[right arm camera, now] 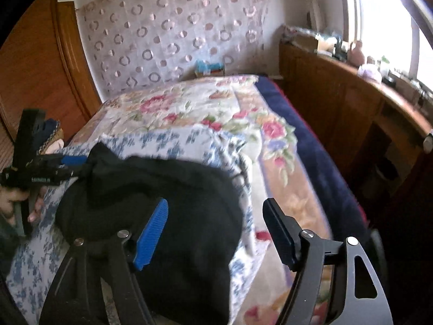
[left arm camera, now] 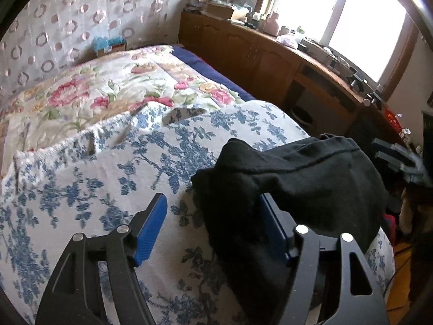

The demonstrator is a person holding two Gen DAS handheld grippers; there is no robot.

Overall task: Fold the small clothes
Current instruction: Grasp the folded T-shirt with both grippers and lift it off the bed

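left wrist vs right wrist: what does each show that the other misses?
Left wrist only: the left tool close up, open, its right finger over the black garment; the right tool at the frame's right edge, blurred.

Right wrist only: a wooden wardrobe; the hand holding the left tool, seen from the side at the garment's far corner; the right tool close up, open, gripping nothing.

Both: garment, blue-print blanket, floral bedspread, window, wooden cabinet.

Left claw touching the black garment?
Cannot tell. In the left wrist view the open left claw has one finger overlapping the black garment, with no clear contact or gap; the right wrist view is blurred there.
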